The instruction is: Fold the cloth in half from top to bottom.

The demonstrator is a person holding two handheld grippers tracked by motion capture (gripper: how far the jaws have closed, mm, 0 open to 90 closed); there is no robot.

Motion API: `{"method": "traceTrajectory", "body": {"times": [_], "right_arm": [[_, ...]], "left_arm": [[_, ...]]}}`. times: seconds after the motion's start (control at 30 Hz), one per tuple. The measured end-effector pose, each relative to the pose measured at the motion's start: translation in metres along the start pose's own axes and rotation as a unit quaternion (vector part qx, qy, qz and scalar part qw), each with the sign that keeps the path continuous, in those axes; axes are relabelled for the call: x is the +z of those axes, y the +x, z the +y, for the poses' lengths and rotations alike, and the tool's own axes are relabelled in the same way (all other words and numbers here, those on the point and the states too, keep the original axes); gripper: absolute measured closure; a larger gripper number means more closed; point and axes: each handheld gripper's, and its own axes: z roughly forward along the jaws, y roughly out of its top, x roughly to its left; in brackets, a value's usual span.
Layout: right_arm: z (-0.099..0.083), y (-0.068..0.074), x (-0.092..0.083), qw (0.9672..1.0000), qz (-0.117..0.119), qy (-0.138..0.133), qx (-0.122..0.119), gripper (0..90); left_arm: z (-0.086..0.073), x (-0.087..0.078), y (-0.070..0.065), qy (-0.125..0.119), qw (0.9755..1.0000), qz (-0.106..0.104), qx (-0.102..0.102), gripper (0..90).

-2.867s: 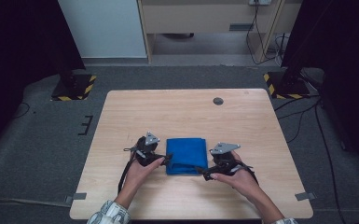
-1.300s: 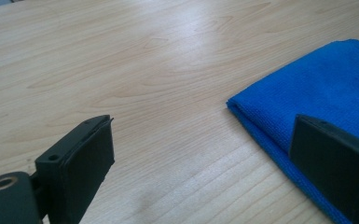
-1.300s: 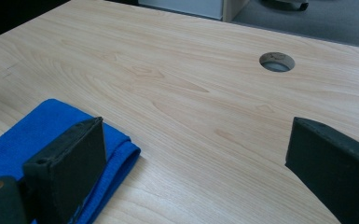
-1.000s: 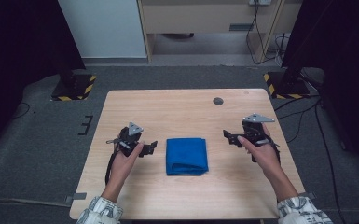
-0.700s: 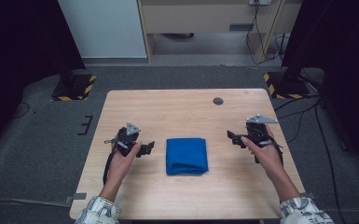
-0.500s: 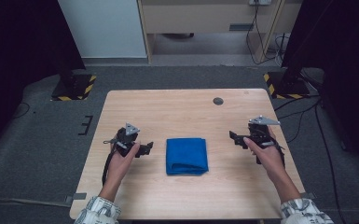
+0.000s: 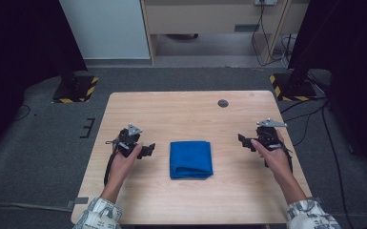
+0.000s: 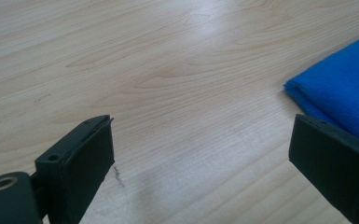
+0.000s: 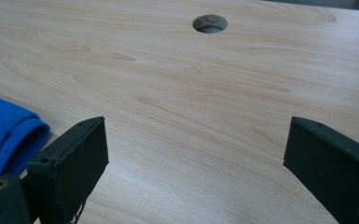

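Cloth count: one folded blue cloth (image 7: 191, 159), lying flat at the table's middle, toward the near edge.
Grippers: two. Left gripper (image 7: 148, 150) spread wide, holding nothing, just left of the cloth. Right gripper (image 7: 242, 140) spread wide, holding nothing, well apart on the right.
Table (image 7: 181, 114): one round cable hole (image 7: 223, 103) near the far edge.
Room: bare wood on all sides of the cloth.

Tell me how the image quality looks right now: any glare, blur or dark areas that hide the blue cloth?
High view: even light on the table, dark surroundings, the blue cloth clear. Left gripper view: a pale sheen on the wood at the top, the near jaws soft, the cloth's edge sharp enough. Right gripper view: mild glare mid-table, the hole crisp, the jaws slightly blurred.
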Motion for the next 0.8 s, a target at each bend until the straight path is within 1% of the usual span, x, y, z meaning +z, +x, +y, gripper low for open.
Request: {"method": "traceTrajectory", "body": {"times": [0.1, 0.2, 0.3, 0.33, 0.4, 0.57, 0.67, 0.8], "right_arm": [[0.000, -0.006, 0.010, 0.9999, -0.008, 0.014, 0.003, 6.7], [-0.002, -0.013, 0.023, 0.9992, -0.015, 0.033, 0.016, 7.0], [-0.004, -0.019, 0.034, 0.9983, -0.024, 0.044, 0.029, 7.9], [-0.005, -0.021, 0.036, 0.9982, -0.028, 0.043, 0.032, 8.1], [-0.007, -0.024, 0.041, 0.9974, -0.034, 0.049, 0.042, 8.2], [-0.011, -0.027, 0.049, 0.9962, -0.042, 0.057, 0.050, 8.1], [-0.013, -0.027, 0.052, 0.9957, -0.046, 0.063, 0.050, 7.7], [-0.015, -0.024, 0.055, 0.9951, -0.053, 0.070, 0.046, 6.9]], "left_arm": [[0.001, 0.011, 0.010, 0.019, 0.9998, 0.008, 0.000, 5.9], [0.000, 0.020, 0.018, 0.029, 0.9995, 0.010, -0.008, 6.0], [0.000, 0.025, 0.025, 0.035, 0.9992, 0.017, -0.010, 6.0], [-0.001, 0.027, 0.026, 0.037, 0.9991, 0.019, -0.008, 5.9], [-0.002, 0.030, 0.028, 0.043, 0.9988, 0.021, -0.008, 5.9], [-0.005, 0.036, 0.031, 0.051, 0.9984, 0.025, -0.008, 5.6], [-0.005, 0.038, 0.030, 0.051, 0.9984, 0.022, -0.012, 5.3], [-0.005, 0.040, 0.028, 0.052, 0.9984, 0.019, -0.009, 5.0]]}}
